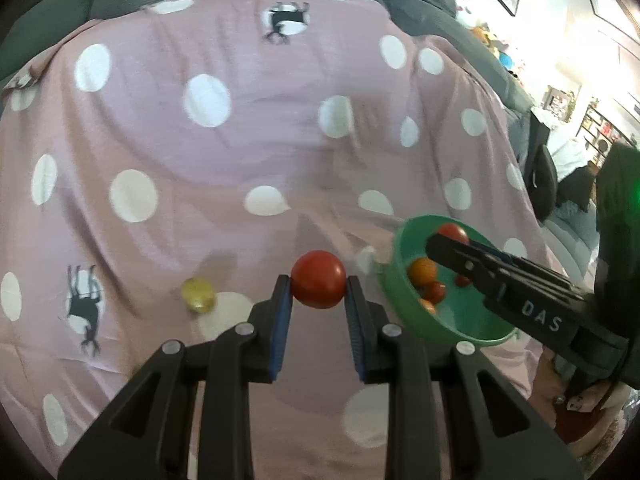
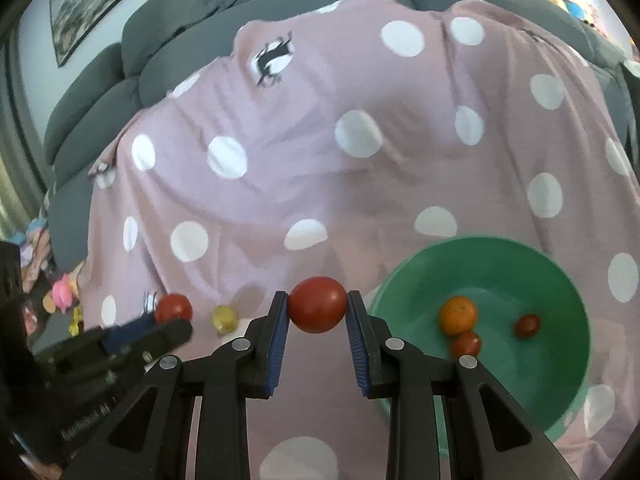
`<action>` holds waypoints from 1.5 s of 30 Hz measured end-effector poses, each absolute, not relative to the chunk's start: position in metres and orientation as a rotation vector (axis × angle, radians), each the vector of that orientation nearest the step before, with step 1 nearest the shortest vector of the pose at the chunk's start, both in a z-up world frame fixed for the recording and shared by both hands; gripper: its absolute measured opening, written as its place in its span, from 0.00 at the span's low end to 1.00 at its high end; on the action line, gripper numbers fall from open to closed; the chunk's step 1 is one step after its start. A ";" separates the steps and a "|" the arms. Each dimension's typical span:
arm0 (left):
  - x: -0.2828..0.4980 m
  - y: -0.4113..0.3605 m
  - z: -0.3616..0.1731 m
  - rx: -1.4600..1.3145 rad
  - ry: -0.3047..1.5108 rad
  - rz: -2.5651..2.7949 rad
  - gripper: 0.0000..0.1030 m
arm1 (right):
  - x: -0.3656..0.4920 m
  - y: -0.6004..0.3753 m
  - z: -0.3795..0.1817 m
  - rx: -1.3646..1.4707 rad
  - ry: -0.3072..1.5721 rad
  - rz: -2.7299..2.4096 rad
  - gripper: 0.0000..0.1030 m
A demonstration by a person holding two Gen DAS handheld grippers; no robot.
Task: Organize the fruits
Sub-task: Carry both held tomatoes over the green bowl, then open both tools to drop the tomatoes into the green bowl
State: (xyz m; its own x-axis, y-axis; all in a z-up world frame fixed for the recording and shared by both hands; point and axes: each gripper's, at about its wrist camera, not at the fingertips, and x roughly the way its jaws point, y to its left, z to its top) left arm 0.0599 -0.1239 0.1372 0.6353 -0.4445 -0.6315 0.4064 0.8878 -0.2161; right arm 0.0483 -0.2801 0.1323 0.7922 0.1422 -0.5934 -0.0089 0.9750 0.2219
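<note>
My left gripper (image 1: 319, 280) is shut on a red tomato (image 1: 318, 279) and holds it above the pink dotted blanket (image 1: 240, 152). My right gripper (image 2: 318, 304) is shut on another red tomato (image 2: 317, 304), left of the green bowl (image 2: 560, 412). In the left wrist view the right gripper (image 1: 448, 240) reaches over the bowl (image 1: 404, 308) with its tomato (image 1: 453, 233). The bowl holds an orange fruit (image 2: 458, 315) and small red tomatoes (image 2: 466, 344). A yellow fruit (image 1: 198, 294) lies on the blanket left of my left gripper; it also shows in the right wrist view (image 2: 225, 318).
The blanket covers a grey sofa (image 2: 200, 36). Small toys (image 2: 64, 296) lie at the left edge of the right wrist view. Shelves and furniture (image 1: 592, 128) stand at the far right.
</note>
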 end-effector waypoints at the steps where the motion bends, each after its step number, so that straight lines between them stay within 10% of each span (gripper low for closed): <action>1: 0.059 -0.131 0.138 -0.052 0.738 -0.502 0.26 | 0.047 -0.284 0.134 0.217 0.647 0.075 0.28; 45: 0.061 -0.308 0.083 0.062 0.898 -0.564 0.26 | 0.041 -0.427 0.102 0.364 0.725 -0.243 0.29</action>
State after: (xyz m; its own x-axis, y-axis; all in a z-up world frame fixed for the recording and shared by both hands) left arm 0.0615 -0.3084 0.0831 0.4885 -0.4388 -0.7542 0.4892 0.8535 -0.1796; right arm 0.0408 -0.4272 0.1018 0.7246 -0.0907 -0.6832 0.3394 0.9097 0.2392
